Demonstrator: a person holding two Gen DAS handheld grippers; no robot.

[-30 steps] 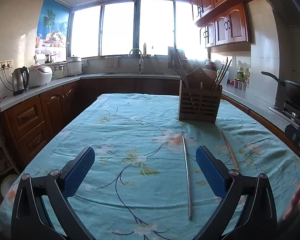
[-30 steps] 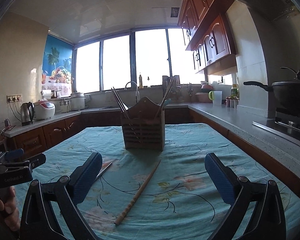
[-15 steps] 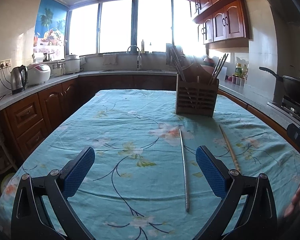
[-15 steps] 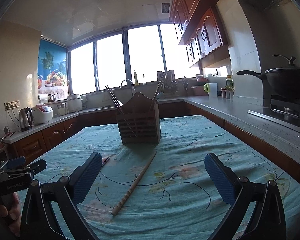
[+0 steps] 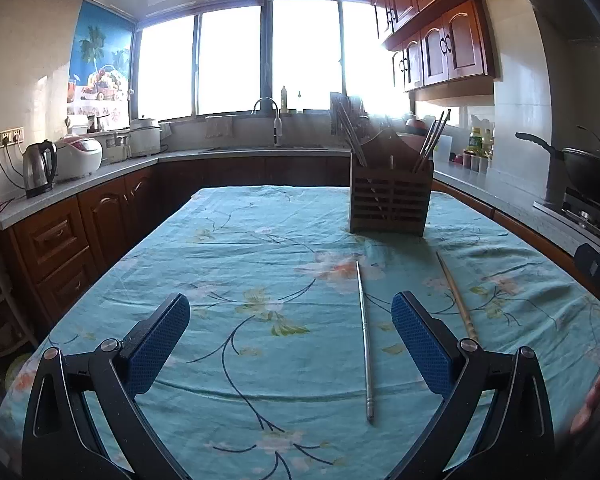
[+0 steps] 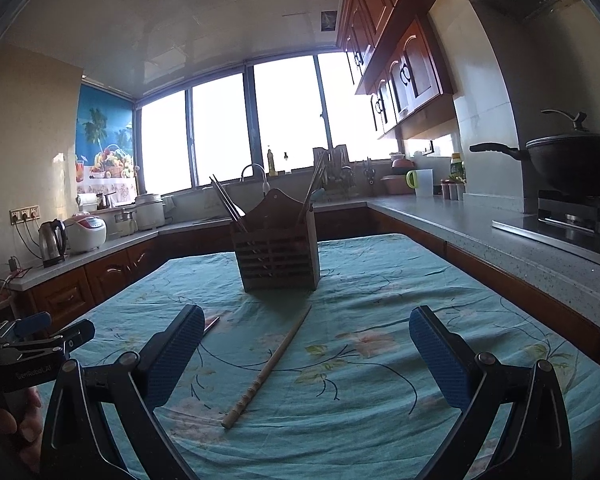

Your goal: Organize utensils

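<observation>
A metal chopstick [image 5: 364,336] and a wooden chopstick [image 5: 456,300] lie on the table's teal floral cloth [image 5: 260,264], in front of a slatted wooden utensil holder [image 5: 390,204] with several chopsticks standing in it. My left gripper [image 5: 290,340] is open and empty above the cloth; the metal chopstick lies between its fingers, nearer the right one. My right gripper [image 6: 306,354] is open and empty, with the wooden chopstick [image 6: 268,368] lying between its fingers. The holder [image 6: 278,256] stands beyond. The metal chopstick's tip [image 6: 212,325] shows by the left finger.
Wooden cabinets and a grey counter run round the table, with a kettle [image 5: 39,168] and rice cooker [image 5: 80,158] on the left, a sink tap [image 5: 276,124] at the back and a wok [image 6: 572,160] on the stove at right. The left gripper's body [image 6: 28,352] sits at the right view's left edge.
Both views have tilted upward a little, so the holder and chopsticks sit lower in frame. The chopsticks have not moved. Both grippers stay open.
</observation>
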